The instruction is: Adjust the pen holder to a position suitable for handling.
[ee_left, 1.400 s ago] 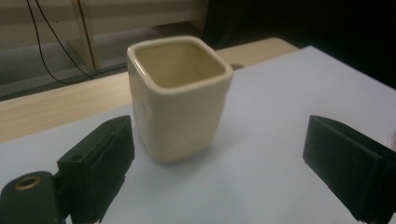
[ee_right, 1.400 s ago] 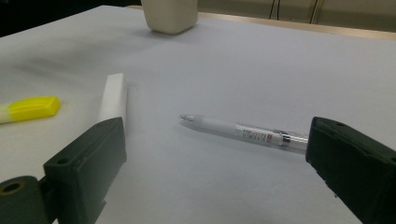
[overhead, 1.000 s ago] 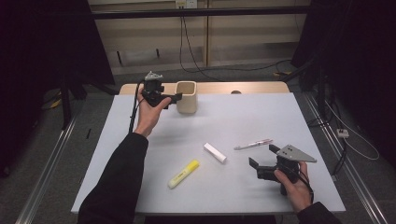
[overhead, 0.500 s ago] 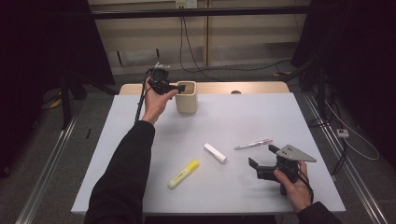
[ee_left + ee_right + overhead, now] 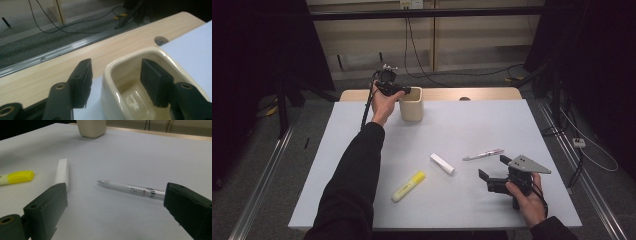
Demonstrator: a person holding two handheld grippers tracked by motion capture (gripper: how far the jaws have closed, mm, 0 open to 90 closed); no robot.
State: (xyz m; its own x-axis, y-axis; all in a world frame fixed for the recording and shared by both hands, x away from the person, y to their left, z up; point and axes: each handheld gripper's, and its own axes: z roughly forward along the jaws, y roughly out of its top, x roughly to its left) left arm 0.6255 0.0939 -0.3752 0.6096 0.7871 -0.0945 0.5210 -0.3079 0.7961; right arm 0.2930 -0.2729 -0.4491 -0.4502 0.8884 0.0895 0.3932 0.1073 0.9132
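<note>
White table [image 5: 472, 125], far left: cream glazed ceramic cup [image 5: 411, 104] with left gripper [image 5: 117, 82] straddling its near wall, jaws just been closing, not yet pinching — looks like cup-grasp step, next finish the squeeze; right gripper [image 5: 112, 205] gapes wide, idle near clear pen [image 5: 130, 188].

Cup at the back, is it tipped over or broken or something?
No. The cream cup stands upright and whole, empty inside. The left gripper straddles its near wall, jaws just closing, one inside and one outside. Highlighter, eraser and pen lie loose on the table.
</note>
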